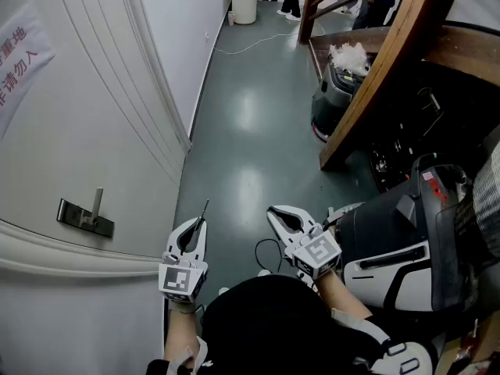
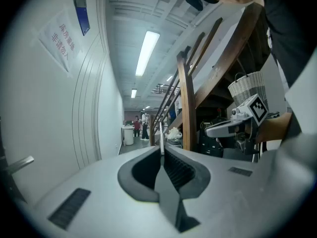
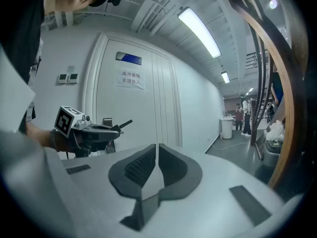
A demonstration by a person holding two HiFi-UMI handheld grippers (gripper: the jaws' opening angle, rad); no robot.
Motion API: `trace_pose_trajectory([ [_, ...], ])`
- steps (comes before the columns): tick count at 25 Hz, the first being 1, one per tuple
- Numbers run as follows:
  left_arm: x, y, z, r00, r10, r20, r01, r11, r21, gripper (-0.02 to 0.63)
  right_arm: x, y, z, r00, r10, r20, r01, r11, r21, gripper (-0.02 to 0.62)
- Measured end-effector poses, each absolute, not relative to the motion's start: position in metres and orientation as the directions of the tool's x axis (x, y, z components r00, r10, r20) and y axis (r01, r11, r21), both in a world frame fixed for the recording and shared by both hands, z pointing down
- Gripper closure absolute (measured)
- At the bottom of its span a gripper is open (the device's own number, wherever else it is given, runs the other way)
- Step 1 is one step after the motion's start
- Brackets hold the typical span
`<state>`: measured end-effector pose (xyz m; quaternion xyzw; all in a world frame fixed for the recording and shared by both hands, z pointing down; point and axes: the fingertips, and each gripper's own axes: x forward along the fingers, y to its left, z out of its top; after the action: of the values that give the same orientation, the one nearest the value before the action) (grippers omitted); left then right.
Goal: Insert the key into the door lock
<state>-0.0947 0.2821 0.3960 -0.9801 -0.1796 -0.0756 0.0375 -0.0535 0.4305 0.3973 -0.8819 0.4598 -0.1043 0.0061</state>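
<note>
The white door fills the left, with a dark lock plate and lever handle on it. My left gripper is shut on a thin metal key that juts from its tips. It hovers to the right of the door, well apart from the lock. In the left gripper view the key stands up between the closed jaws, and the handle shows at the far left. My right gripper is shut on nothing, a short way to the right. The right gripper view shows the left gripper and the key in front of the door.
A wooden staircase rises on the right, with a floor-cleaning machine beneath it and a white and black machine nearer to me. A white bin and some people stand at the corridor's far end. A cable lies on the floor.
</note>
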Motion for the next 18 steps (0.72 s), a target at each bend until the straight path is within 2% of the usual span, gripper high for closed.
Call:
trace_pose_trajectory([
  [18, -0.052, 0.332, 0.413, 0.932, 0.296, 0.211, 0.319, -0.944, -0.085, 0.581, -0.011, 0.473, 0.418, 0.514, -0.842, 0.168, -0.84, -0.533, -0.104, 0.568],
])
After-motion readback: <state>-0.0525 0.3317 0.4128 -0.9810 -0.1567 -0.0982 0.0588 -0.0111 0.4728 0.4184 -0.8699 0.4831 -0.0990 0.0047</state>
